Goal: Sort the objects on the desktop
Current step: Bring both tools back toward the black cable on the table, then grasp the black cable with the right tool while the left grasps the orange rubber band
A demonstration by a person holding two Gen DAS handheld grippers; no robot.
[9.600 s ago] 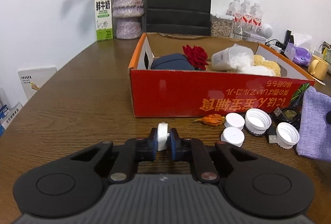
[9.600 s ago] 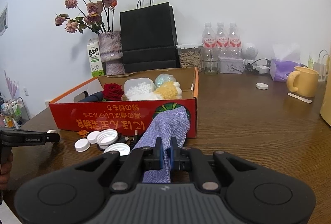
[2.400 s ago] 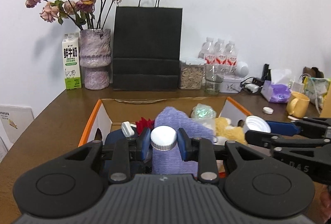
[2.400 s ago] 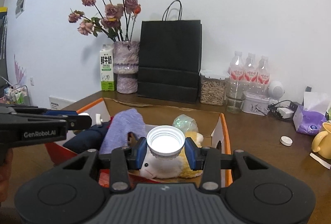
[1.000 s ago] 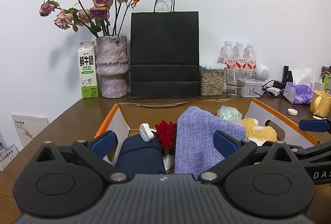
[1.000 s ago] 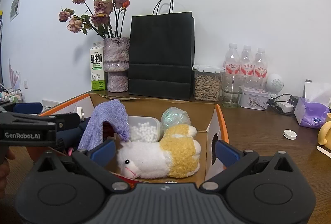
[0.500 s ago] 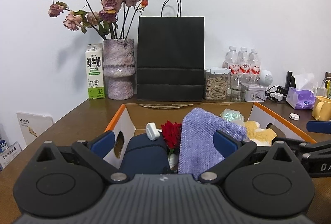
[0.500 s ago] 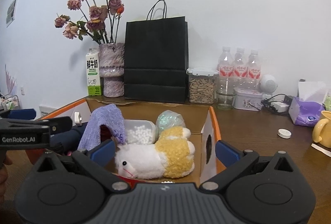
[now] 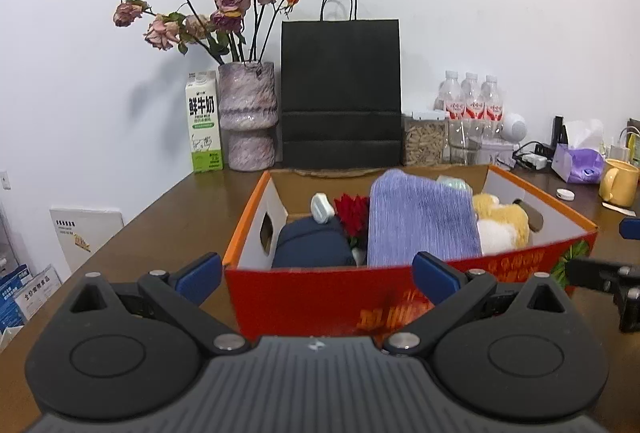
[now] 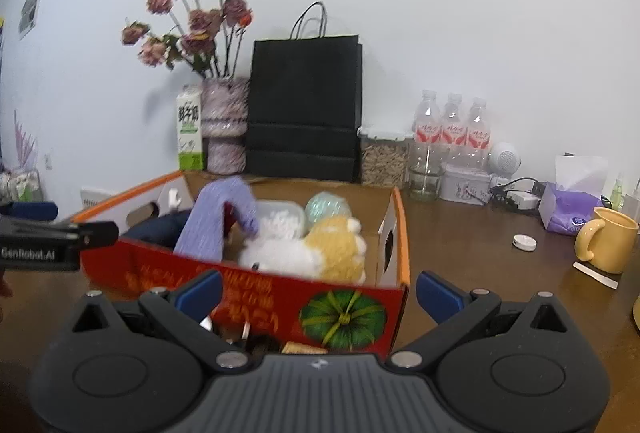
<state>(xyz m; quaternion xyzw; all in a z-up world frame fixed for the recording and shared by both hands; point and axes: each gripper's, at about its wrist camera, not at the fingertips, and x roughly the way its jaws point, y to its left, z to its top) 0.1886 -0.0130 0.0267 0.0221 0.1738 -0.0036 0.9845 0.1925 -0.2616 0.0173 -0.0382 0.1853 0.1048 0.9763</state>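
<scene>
Wooden table [image 9: 192,209], red box [image 9: 320,297] holding purple cloth [image 9: 420,221]; left gripper [image 9: 316,275] and right gripper [image 10: 318,289] both spread wide, empty.

My right view is motion-blurred across the red box [image 10: 256,293]. Small items below its front wall [image 10: 256,341] sit half hidden behind my housing; unidentifiable. The purple cloth [image 9: 420,221] covers most contents beneath it. Front lettering is unreadable.
</scene>
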